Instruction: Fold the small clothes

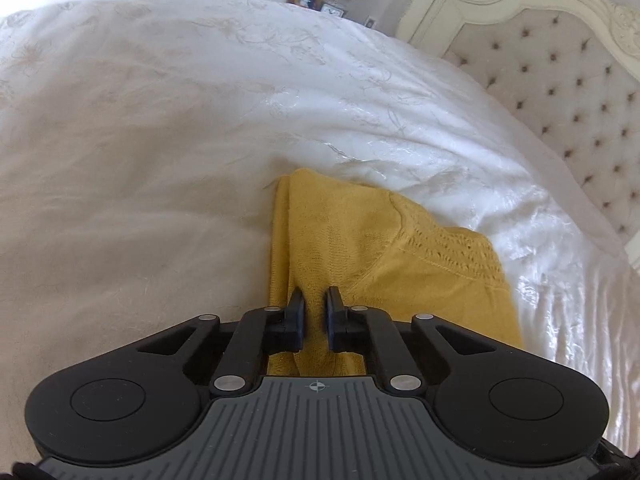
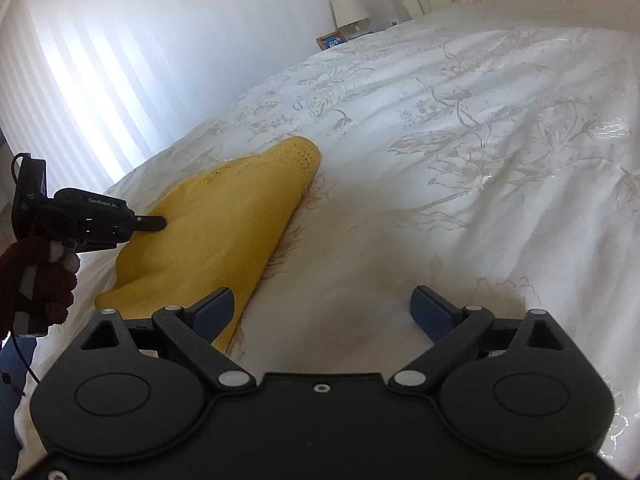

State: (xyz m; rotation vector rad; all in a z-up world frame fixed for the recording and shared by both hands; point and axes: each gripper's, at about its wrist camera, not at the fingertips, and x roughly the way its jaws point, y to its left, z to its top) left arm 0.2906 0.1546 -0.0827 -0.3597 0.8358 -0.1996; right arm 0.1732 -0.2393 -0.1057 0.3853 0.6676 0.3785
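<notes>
**Mia:** We are looking at a big bed [image 2: 460, 152] with a white flowery cover. A lamp [image 2: 349, 4] and a picture frame [image 2: 331, 40] are sitting by the wall behind it, and a soft buttoned headboard [image 1: 560, 92] is standing at the end.

**Ben:** Where is the thing we are folding?

**Mia:** The yellow knit top [image 2: 224, 220] is lying on the cover, already doubled over into a long narrow shape. In the right camera it is stretching from near the bottom left up toward the middle of the bed. It is sitting to the left of the right gripper [image 2: 322, 312].

**Ben:** So which gripper is closer to it?

**Mia:** The left gripper [image 1: 314, 312] is. It is coming in from the side, right over the top's near end. The right one is waiting beside the long edge, mostly over bare cover.

**Ben:** Is the left one pinching?

**Mia:** Its fingers are standing almost together, with a thin gap and yellow cloth showing in it. I think it is nipping the cloth, but I cannot tell if it is really gripping.

**Ben:** And the right one?

**Mia:** It is spread wide and holding nothing. Its left finger is poking just over the top's edge. I am guessing it needs to slide left to grab that edge.
</notes>
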